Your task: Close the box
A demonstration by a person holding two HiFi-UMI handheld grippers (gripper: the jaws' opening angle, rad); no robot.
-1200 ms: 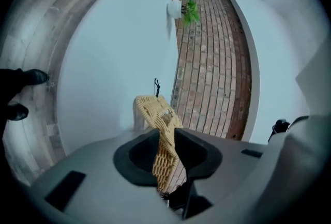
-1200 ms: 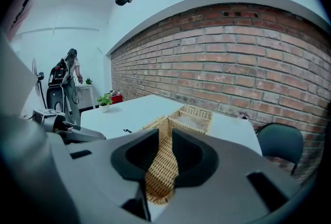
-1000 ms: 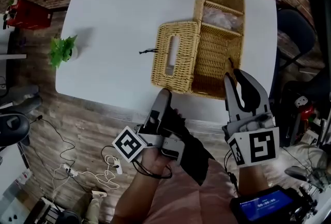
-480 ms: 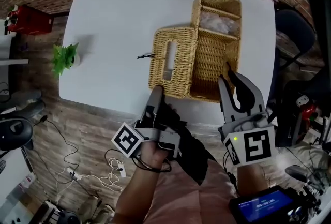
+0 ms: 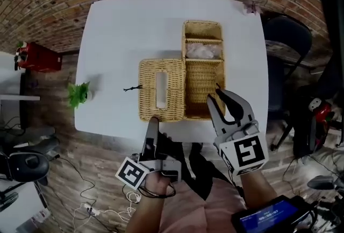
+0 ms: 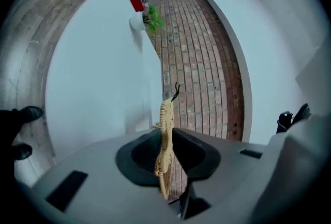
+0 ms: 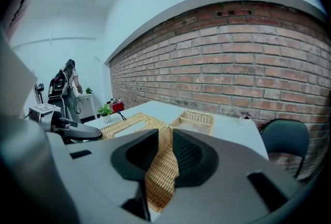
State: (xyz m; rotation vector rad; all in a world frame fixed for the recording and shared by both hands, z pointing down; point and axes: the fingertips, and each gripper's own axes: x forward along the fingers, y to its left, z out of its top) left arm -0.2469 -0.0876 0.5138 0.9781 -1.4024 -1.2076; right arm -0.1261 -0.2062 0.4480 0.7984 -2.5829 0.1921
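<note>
An open wicker box (image 5: 203, 77) stands on the white table (image 5: 118, 33), with its lid (image 5: 161, 89) laid flat to the left. The left gripper (image 5: 152, 121) is at the lid's near edge. In the left gripper view the lid (image 6: 165, 114) shows edge-on between the closing jaws of the left gripper (image 6: 165, 135), and the pads touch it. The right gripper (image 5: 215, 94) sits at the box's near wall. In the right gripper view the right gripper (image 7: 164, 140) is shut on that wicker wall (image 7: 161, 166).
Crumpled white material (image 5: 203, 51) lies in the box's far compartment. A black loop (image 5: 131, 88) sticks out of the lid's left side. A small potted plant (image 5: 79, 94) and a red object (image 5: 36, 57) are off the table's left side, and a dark chair (image 5: 287, 38) stands at the right.
The left gripper has moved forward from in front of the table to the lid's near edge, and its jaws have narrowed on it. The right gripper stays at the box's near wall.
</note>
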